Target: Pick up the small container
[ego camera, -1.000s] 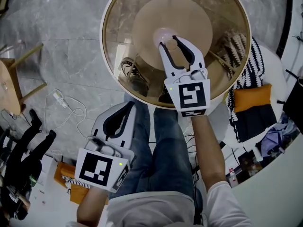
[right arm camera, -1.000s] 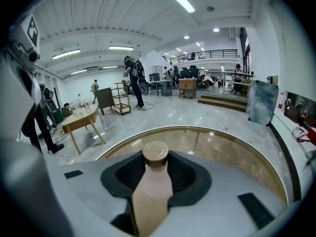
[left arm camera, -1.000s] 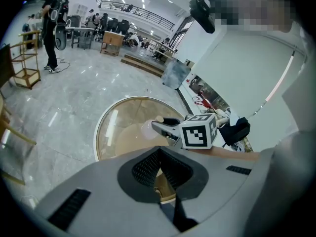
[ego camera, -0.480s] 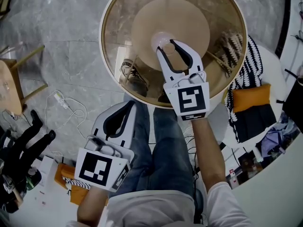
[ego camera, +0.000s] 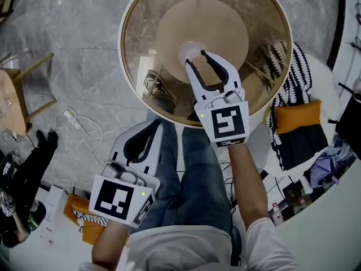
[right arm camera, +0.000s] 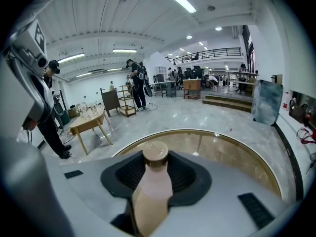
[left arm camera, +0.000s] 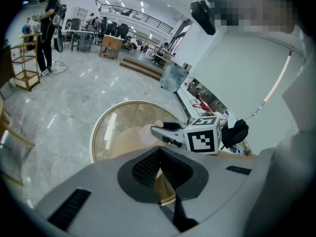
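Note:
The small container (ego camera: pixel 190 52) is a pale bottle with a tan cap over the middle of the round glass table (ego camera: pixel 141 49). My right gripper (ego camera: pixel 198 57) reaches over the table from its near edge and is shut on the bottle. In the right gripper view the container (right arm camera: pixel 150 191) stands upright between the ribbed pads (right arm camera: pixel 185 174), its cap above them. My left gripper (ego camera: pixel 152 125) hangs over the person's left knee, off the table, shut with nothing in it. In the left gripper view the left gripper (left arm camera: pixel 160 177) frames the table and the right gripper (left arm camera: pixel 163 129) beyond.
A tan round base (ego camera: pixel 225 21) shows through the glass top. A striped cushion and an orange one (ego camera: pixel 293 116) lie on a seat at the right. A wooden stool (ego camera: pixel 14 97) and a white cable (ego camera: pixel 79 126) are on the marble floor at the left.
My right gripper has drawn back a little toward the person with the container between its jaws. The left gripper has stayed where it was.

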